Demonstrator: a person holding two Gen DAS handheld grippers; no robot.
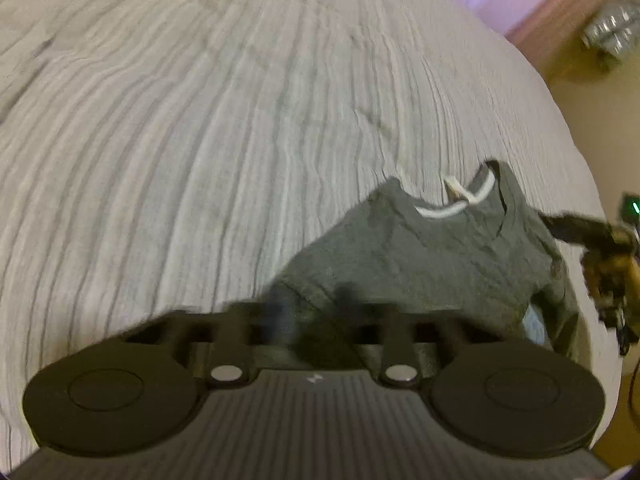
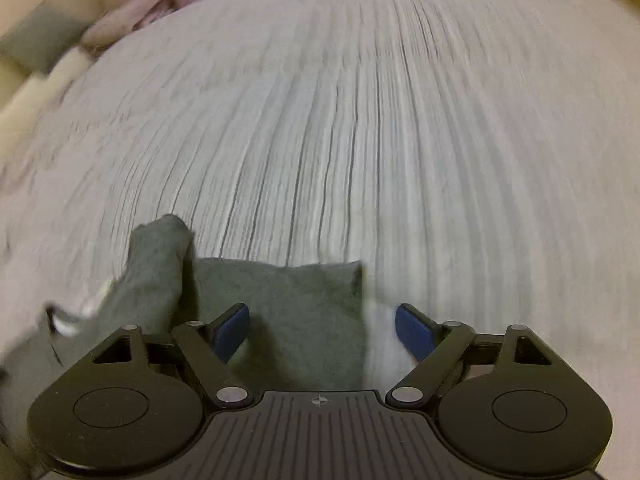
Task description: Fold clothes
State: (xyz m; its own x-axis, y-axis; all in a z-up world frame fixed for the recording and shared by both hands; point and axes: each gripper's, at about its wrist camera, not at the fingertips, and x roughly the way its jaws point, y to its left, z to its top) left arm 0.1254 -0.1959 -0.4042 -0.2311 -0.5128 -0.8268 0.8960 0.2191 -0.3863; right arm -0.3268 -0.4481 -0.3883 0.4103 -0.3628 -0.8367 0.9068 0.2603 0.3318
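A dark grey shirt (image 1: pixel 432 256) with a white-trimmed collar (image 1: pixel 440 212) lies on the pale ribbed bedspread (image 1: pixel 240 120). My left gripper (image 1: pixel 312 312) is at the shirt's near left corner, its blurred fingers close together with grey cloth pinched between them. In the right wrist view the same shirt (image 2: pixel 280 312) lies flat, with a sleeve (image 2: pixel 160 260) bunched up at its left. My right gripper (image 2: pixel 324 332) stands open just above the cloth, blue pads (image 2: pixel 232 332) wide apart. The shirt's right edge runs between them, touching neither pad.
The bedspread (image 2: pixel 380 120) stretches far ahead in both views. Cushions (image 2: pixel 44 40) sit at the bed's far left corner. The bed edge and floor (image 1: pixel 592 112) lie to the right, with a silvery object (image 1: pixel 612 36). A blurred dark shape (image 1: pixel 604 272) shows at the right edge.
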